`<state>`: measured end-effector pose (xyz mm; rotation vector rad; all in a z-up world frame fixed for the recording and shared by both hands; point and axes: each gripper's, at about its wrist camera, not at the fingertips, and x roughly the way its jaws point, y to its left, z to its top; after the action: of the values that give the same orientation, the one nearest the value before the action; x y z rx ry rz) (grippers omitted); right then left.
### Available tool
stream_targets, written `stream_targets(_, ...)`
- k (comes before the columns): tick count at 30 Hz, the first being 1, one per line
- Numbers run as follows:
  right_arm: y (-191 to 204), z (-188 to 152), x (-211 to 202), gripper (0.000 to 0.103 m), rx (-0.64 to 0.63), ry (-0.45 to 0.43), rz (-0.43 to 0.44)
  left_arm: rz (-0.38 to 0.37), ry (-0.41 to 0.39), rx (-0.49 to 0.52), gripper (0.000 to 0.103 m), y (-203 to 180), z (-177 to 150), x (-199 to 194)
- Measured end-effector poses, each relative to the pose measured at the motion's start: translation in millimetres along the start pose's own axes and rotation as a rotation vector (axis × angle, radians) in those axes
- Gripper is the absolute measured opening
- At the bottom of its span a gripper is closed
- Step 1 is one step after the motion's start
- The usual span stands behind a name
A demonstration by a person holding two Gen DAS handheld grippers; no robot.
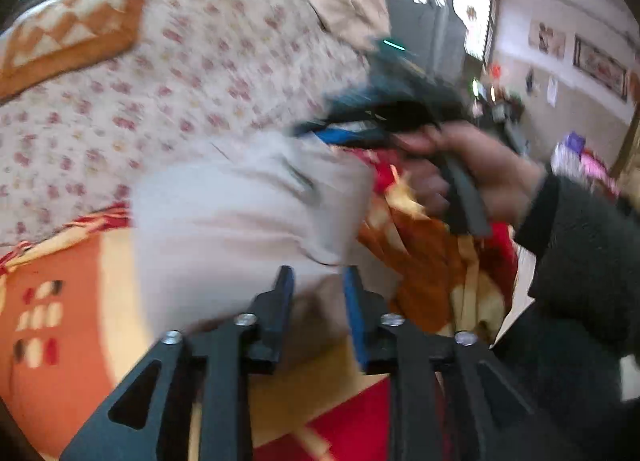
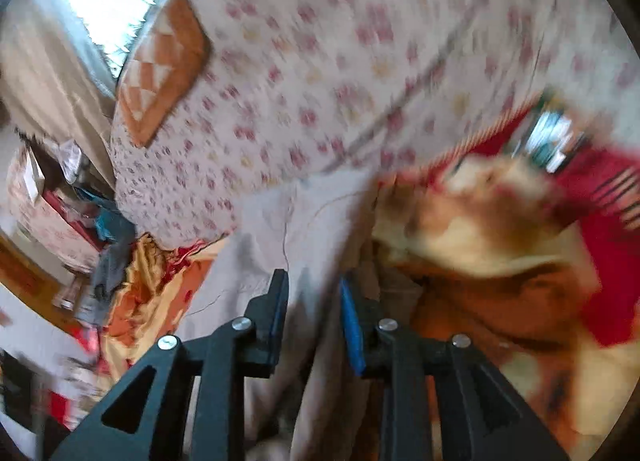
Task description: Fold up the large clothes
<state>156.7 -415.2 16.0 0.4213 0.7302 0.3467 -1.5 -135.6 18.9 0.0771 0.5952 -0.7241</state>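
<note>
Left wrist view: pale garment (image 1: pixel 240 213) lies on the patterned blanket (image 1: pixel 60 321). Left gripper (image 1: pixel 318 293) and right gripper (image 2: pixel 314 293) both pinch its cloth. We should lift level, edges matched.

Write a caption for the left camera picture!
Left gripper and right gripper lift a pale garment above a patterned blanket.

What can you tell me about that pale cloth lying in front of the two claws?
The pale garment is an off-white, cotton-looking fabric, blurred in both views. It lies crumpled on a red, orange and cream blanket, just below a floral quilt. A fold of it runs between the fingers of the left claw, and another between those of the right claw, though whether the pads press it cannot be told. Thin seam lines cross its surface; its full shape stays hidden.
</note>
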Motion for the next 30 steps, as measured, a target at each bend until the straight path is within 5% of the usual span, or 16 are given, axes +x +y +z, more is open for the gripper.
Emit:
stream_targets(1, 15.5, -2.9, -14.4, 0.034, -0.06, -0.035, -0.034, 0.026, -0.024, -0.024, 0.031, 9.3, 2.1, -6.8)
stream_targets(4, 62.1, -19.1, -42.0, 0.034, -0.207, -0.116, -0.001, 0.127, -0.052, -0.188, 0.033, 56.9, 14.6, -3.2)
stream_targets(6, 95.8, -30.5, -32.3, 0.02, -0.313, -0.081, -0.023, 0.115, -0.024, -0.321, 0.032, 85.6, 18.7, 13.7)
stream_targets(8, 104.5, -42.8, -3.7, 0.005, -0.351, 0.047, -0.085, 0.077, 0.047, -0.399, 0.007, 99.6, 15.9, 37.3)
stream_targets(11, 77.1, -76.4, 25.4, 0.004, -0.292, 0.245, -0.242, 0.12, 0.165, -0.373, 0.0, 96.3, -10.3, 58.1)
stream_targets(14, 56.5, -109.7, 34.4, 0.004, -0.239, 0.395, -0.236, 0.159, 0.176, -0.334, 0.0, 93.7, -44.5, 54.4)
stream_targets(21, 17.8, -113.4, 25.6, 0.002, -0.069, 0.374, -0.092, 0.192, 0.172, -0.267, 0.0, 85.7, -45.7, 52.4)
stream_targets(28, 30.4, -113.5, 24.1, 0.002, -0.1, 0.407, -0.145, 0.216, 0.048, -0.293, 0.0, 98.0, -1.0, 19.3)
stream_targets(30, 42.1, -98.6, 6.6, 0.002, -0.14, 0.326, -0.185, 0.219, 0.015, -0.286, 0.0, 106.9, 30.9, 19.7)
